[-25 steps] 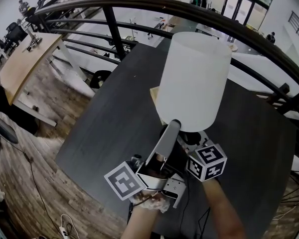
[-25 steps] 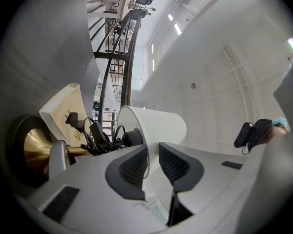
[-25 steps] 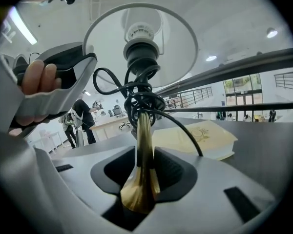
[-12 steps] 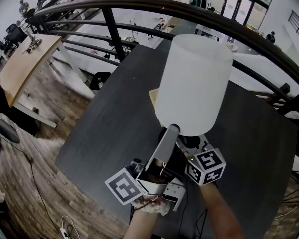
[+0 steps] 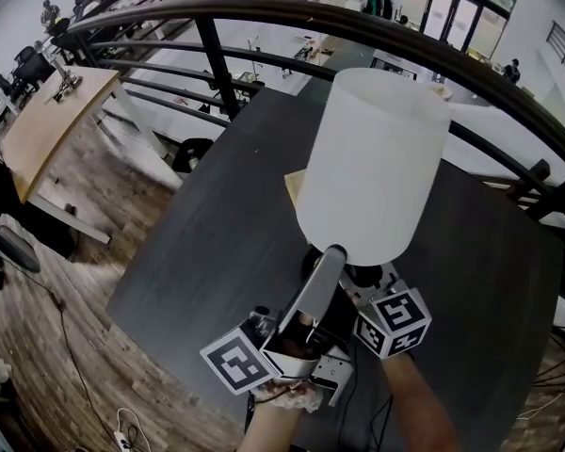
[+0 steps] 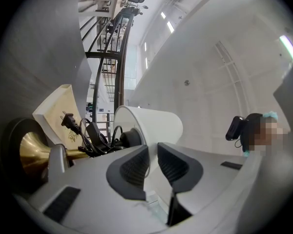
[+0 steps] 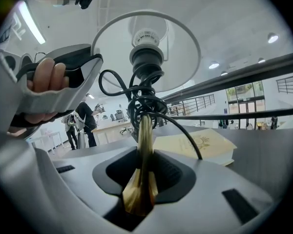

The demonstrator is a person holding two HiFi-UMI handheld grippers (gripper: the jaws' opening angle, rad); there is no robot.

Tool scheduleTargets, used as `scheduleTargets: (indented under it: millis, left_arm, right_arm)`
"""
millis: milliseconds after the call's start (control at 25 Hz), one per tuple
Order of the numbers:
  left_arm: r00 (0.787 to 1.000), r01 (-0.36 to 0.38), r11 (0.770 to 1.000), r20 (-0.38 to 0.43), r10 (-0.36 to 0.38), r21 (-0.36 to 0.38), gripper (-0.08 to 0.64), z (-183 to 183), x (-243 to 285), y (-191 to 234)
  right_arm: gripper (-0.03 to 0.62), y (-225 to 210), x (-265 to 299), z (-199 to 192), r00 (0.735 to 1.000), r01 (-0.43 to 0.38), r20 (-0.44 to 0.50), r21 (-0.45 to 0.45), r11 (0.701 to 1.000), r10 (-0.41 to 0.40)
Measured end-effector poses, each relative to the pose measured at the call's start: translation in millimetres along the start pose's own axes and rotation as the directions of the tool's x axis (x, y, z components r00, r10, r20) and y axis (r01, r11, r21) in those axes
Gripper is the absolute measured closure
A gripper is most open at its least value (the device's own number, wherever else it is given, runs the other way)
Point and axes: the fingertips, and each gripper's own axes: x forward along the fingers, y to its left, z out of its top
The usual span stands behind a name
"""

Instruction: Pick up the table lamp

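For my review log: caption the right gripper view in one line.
Fingers have just closed on the table lamp's brass stem, below its coiled cord and bulb socket; book beyond.

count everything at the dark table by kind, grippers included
table lamp: 1
book: 1
grippers: 2, left gripper and right gripper, jaws just closed further, each on the table lamp
total: 4
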Motion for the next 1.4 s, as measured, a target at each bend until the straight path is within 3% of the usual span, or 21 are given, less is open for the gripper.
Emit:
scheduleTargets:
  millis: [1400]
  left_arm:
    - [0.987, 0.161, 0.985, -0.027, -0.16, 0.064, 0.492, -20.4, 9.4, -155.3]
  right_arm:
    - [0.485, 51.7, -86.6, 119.0, 0.992, 0.041, 0.123, -0.067, 0.997, -0.033]
